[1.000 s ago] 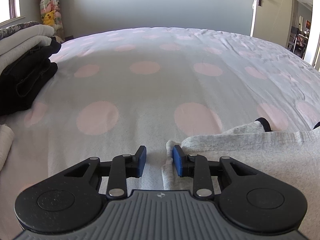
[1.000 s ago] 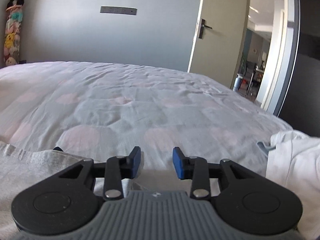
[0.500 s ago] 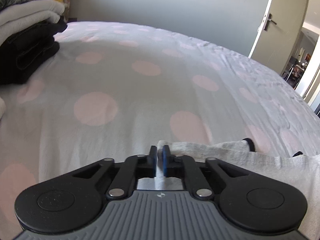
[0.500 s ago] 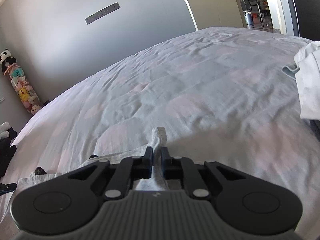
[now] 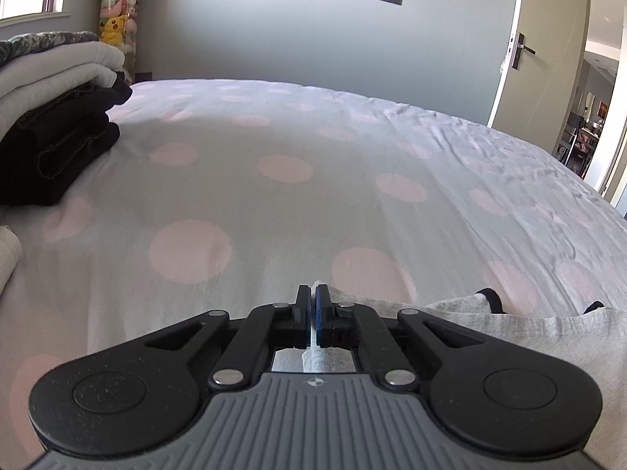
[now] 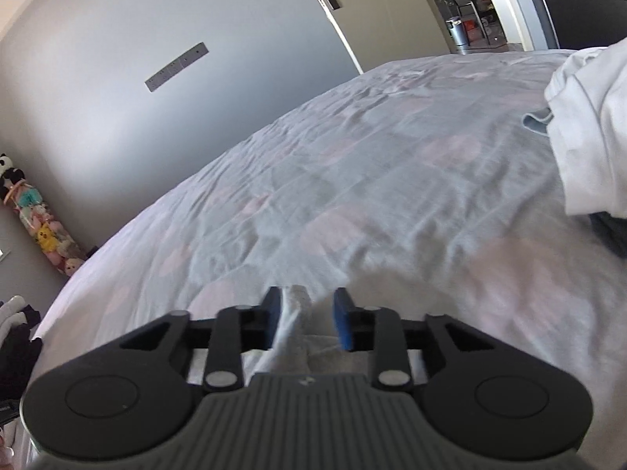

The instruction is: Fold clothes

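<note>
two tools (image 5: 313, 315) (image 6: 307, 323), one grey garment (image 5: 509, 337), one folded stack (image 5: 51, 117) (left side), one bed (image 5: 274, 196)

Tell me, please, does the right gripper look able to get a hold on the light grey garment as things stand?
Probably yes: a ridge of the light grey garment already stands between the right gripper pads, nothing blocking it. Its jaws are opening, though, so it has no grip now.

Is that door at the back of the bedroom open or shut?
Open. The door is swung inward, and beside its edge a lit hallway with furniture shows through.
</note>
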`<state>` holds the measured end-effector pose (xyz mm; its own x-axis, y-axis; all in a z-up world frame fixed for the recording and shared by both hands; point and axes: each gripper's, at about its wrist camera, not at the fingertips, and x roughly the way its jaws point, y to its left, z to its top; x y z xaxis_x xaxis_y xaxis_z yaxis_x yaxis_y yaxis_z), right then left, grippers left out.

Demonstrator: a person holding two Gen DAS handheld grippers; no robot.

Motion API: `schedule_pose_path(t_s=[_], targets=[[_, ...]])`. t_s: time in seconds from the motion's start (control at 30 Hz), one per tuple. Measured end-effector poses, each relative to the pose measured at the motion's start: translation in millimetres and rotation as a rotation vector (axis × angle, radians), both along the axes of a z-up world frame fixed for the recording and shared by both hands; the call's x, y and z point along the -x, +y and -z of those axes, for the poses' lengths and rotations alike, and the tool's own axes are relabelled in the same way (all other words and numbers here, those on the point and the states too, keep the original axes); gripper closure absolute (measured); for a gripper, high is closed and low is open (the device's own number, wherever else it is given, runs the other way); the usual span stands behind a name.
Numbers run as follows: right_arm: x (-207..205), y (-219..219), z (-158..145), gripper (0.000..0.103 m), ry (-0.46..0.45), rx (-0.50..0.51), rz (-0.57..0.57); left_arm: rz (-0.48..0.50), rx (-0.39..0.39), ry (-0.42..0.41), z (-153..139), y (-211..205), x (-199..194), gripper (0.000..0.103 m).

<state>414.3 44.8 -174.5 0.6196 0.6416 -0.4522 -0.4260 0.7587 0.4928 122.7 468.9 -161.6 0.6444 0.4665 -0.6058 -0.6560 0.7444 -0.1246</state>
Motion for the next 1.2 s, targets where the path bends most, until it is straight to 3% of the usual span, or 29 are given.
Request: schedule_pose_path(t_s=[0.1,0.17,0.23,0.3,0.47,0.73,0.83,0.87,0.93,1.1,1.2], targets=[[-6.9,11.6,6.0,0.057,0.031,0.001,-0.026,0.001,-0.002,0.014,1.9,-0.7,-0.9,0.101],[-11.0,14.4,13.7,0.063,0.095,-0.012,-0.039,0.000,-0.002,0.009,0.6,-0.9,0.3,0.101],[-12.6,12.7,16.9,0.093,0.135,-0.039,-0.044,-0.003,-0.008,-0.009,-3.1,-2.0,3.6,0.101],[-8.7,7.5,8.9,0.099,0.096,-0.053,-0.034,-0.004,-0.035,-0.036,-10.8,-5.6,7.3,0.101],[8.2,-4.1,-15.1,0.099,-0.016,-0.080,0.011,0.002,-0.081,-0.065,-20.7,-8.0,6.5,0.101],[-1.9,9.3,5.7,0.098,0.020,0.016,-0.008,0.006,-0.051,0.040,5.3,-0.3,-11.8,0.100],[-0.8,6.3,7.7,0.086,0.031,0.024,0.012,-0.004,-0.042,0.050,0.8,-2.1,-4.7,0.097],[0.7,3.1,6.7,0.084,0.039,0.019,0.027,-0.006,-0.018,0.046,-2.7,-1.5,-1.3,0.090],[5.5,-4.7,3.9,0.070,0.071,0.004,0.058,-0.018,0.035,0.042,-10.5,-0.4,5.5,0.083],[26.4,-15.1,-7.1,0.069,0.124,0.055,0.096,-0.042,0.141,0.068,-26.1,-10.6,27.4,0.080],[43.5,-22.3,-14.8,0.062,0.130,0.094,0.090,-0.046,0.164,0.117,-28.9,-26.3,45.6,0.076]])
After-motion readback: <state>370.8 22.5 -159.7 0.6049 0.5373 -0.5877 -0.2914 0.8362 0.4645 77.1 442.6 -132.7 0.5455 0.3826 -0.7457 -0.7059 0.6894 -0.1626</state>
